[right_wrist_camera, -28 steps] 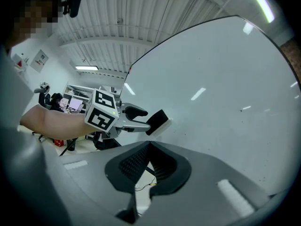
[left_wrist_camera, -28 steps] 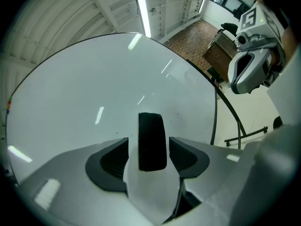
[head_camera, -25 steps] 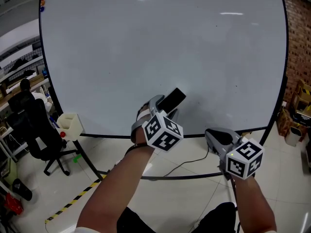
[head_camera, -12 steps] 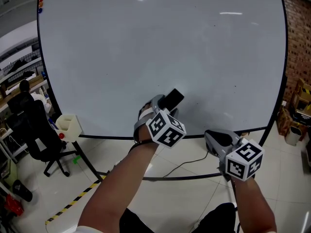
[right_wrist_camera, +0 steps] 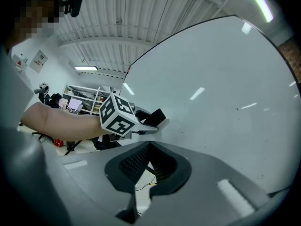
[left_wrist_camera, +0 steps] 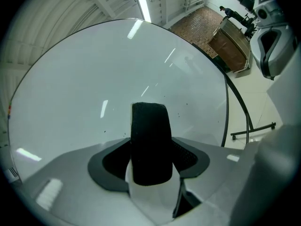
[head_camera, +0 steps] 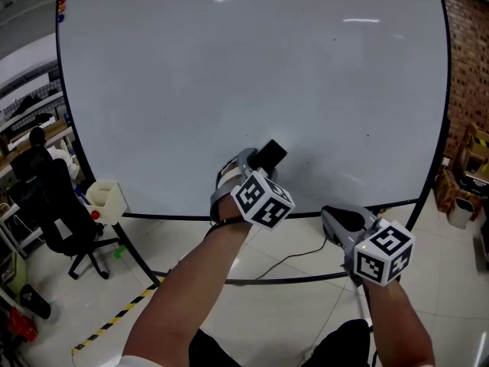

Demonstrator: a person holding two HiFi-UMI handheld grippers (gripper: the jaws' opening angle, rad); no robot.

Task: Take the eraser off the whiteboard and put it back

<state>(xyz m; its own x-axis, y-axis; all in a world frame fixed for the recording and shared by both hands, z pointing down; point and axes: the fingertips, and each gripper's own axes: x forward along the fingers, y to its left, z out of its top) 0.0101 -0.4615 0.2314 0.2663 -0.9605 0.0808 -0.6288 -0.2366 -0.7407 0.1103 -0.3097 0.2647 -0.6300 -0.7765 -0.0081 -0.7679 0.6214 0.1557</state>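
My left gripper point(head_camera: 256, 164) is clamped on the black eraser point(head_camera: 272, 155), low in the centre of the head view, right at the whiteboard point(head_camera: 252, 75); I can't tell whether it touches. It looks light, with a fuzzy, slightly soft face, so I judge a moderate squeeze across its narrow sides is enough. My right gripper point(head_camera: 334, 214) sits at lower right, jaws together with nothing between them.

Glossy whiteboard point(head_camera: 229, 67), matt black felt-like eraser point(left_wrist_camera: 149, 147)
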